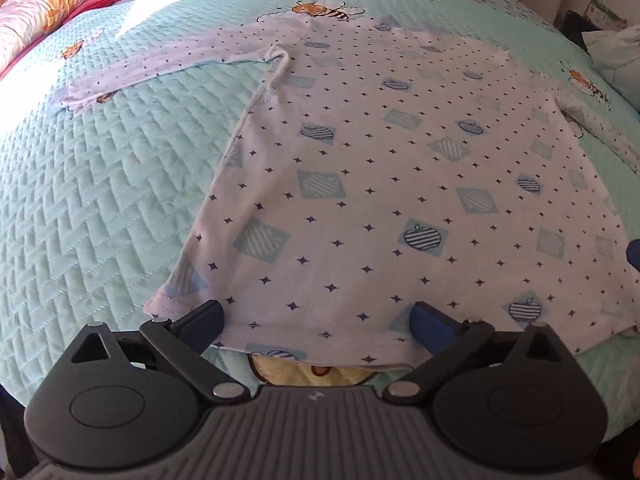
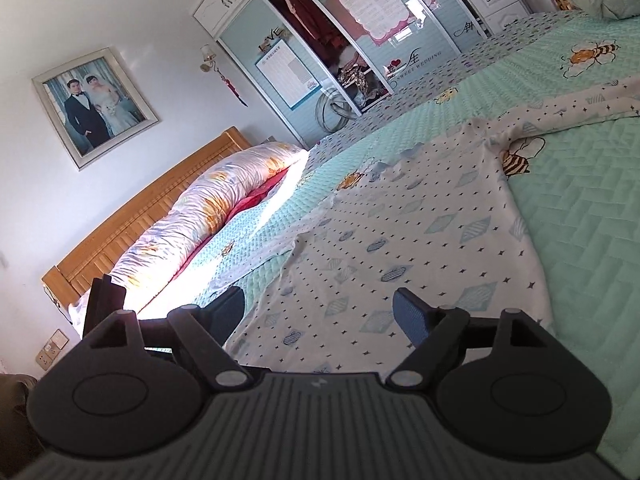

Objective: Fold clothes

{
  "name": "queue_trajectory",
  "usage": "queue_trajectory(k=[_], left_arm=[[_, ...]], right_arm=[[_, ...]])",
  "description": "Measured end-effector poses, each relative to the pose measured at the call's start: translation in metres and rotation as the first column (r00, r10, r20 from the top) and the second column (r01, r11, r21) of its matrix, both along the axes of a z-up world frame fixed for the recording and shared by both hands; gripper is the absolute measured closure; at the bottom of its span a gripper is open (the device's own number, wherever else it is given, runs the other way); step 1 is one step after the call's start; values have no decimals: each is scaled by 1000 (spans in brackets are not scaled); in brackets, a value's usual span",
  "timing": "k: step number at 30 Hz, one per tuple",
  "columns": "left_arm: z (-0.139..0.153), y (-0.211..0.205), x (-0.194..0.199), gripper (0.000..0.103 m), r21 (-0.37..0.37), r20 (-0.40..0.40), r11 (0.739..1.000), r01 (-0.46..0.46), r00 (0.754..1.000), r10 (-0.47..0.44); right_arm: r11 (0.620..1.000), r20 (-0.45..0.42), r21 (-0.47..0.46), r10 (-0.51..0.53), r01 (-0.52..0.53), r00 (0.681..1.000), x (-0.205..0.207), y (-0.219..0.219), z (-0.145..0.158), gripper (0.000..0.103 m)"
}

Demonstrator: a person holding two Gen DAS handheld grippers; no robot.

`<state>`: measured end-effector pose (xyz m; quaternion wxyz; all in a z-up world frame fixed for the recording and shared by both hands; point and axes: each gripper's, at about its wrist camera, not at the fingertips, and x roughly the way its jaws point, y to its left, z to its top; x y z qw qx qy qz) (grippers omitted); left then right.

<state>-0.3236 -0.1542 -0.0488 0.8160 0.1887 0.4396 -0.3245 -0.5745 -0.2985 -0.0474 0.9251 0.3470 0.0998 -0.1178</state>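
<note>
A white long-sleeved shirt [image 1: 380, 160] printed with blue stars, diamonds and striped apples lies flat on a mint-green quilted bedspread [image 1: 100, 180]. One sleeve [image 1: 160, 68] stretches out to the left, and the other sleeve [image 1: 600, 128] is bunched at the right. My left gripper [image 1: 316, 312] is open and points down at the hem near the lower left corner. The cloth lies between its spread fingers with nothing pinched. My right gripper [image 2: 318, 300] is also open and hovers over the lower part of the shirt [image 2: 420, 232], empty.
A rolled floral duvet [image 2: 192, 220] lies along the wooden headboard [image 2: 140, 208]. A wardrobe [image 2: 340, 40] stands beyond the bed, and a framed photo [image 2: 94, 106] hangs on the wall. White bedding [image 1: 616, 60] is piled at the far right. Bare bedspread [image 2: 580, 220] surrounds the shirt.
</note>
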Motion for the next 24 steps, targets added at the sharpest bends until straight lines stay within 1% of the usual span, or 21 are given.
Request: queue_trajectory(k=[1, 4, 5, 6, 7, 8, 9, 10, 11, 12, 13, 14, 16, 17, 18, 20, 21, 22, 23, 24], left_arm=[[7, 1, -1, 10, -30, 23, 1000, 1, 1000, 0], [18, -3, -1, 8, -98, 76, 994, 47, 996, -40], [13, -8, 2, 6, -74, 69, 996, 53, 996, -48], [3, -14, 7, 6, -17, 39, 999, 42, 998, -41], [-11, -15, 12, 6, 49, -5, 999, 15, 1000, -15], [-17, -11, 16, 2, 37, -26, 999, -16, 1000, 17], [-19, -6, 19, 1, -2, -41, 999, -47, 998, 47], [-18, -4, 19, 1, -17, -46, 998, -60, 997, 59], [-16, -5, 17, 2, -9, -34, 999, -53, 998, 53], [-13, -6, 13, 6, -8, -9, 999, -43, 999, 43], [-8, -7, 9, 7, -25, 20, 999, -29, 999, 29], [-3, -6, 3, 7, -54, 57, 999, 1, 998, 2], [-6, -8, 0, 4, -50, 91, 998, 48, 995, -44], [-13, -8, 3, 0, -23, 59, 998, 51, 997, -50], [-22, -8, 7, 0, 9, 11, 999, 49, 999, -49], [-21, 1, 14, 0, -29, -24, 999, 21, 999, -21], [-19, 2, 15, 0, -24, -30, 1000, 18, 999, -19], [-16, 4, 15, 1, -24, -17, 1000, 12, 1000, -12], [-12, 6, 14, 3, -29, 1, 1000, 3, 1000, -3], [-11, 8, 14, 3, -32, 8, 999, 3, 1000, -3]], right_arm=[[1000, -1, 0, 16, -16, 1000, 7, 0, 1, 21], [996, -23, 50, 69, -68, 997, 23, -2, -8, 21], [995, -52, 73, 76, -72, 996, 27, -3, -13, 21], [993, -73, 93, 80, -73, 994, 27, -4, -19, 21], [991, -91, 113, 84, -73, 992, 26, -6, -25, 21], [988, -109, 133, 89, -74, 990, 25, -7, -31, 21], [989, -106, 125, 92, -78, 990, 20, -3, -31, 21], [990, -109, 123, 85, -72, 990, 17, -1, -28, 21], [992, -94, 114, 70, -59, 993, 13, 0, -25, 21], [993, -75, 105, 54, -46, 996, 9, 2, -22, 21], [995, -56, 95, 38, -32, 998, 5, 4, -19, 21], [995, -67, 96, 32, -25, 997, 6, 3, -20, 21], [993, -104, 118, 30, -18, 994, 9, 1, -25, 21], [994, -115, 109, 31, -19, 993, 10, 3, -25, 21], [995, -125, 95, 32, -20, 992, 11, 5, -24, 21], [998, -129, 66, 32, -23, 991, 13, 9, -18, 21], [998, -121, 50, 32, -26, 992, 13, 11, -14, 21], [999, -112, 34, 33, -29, 993, 13, 13, -9, 21], [999, -118, 37, 33, -29, 992, 15, 12, -9, 21], [999, -125, 43, 34, -29, 992, 16, 11, -9, 20]])
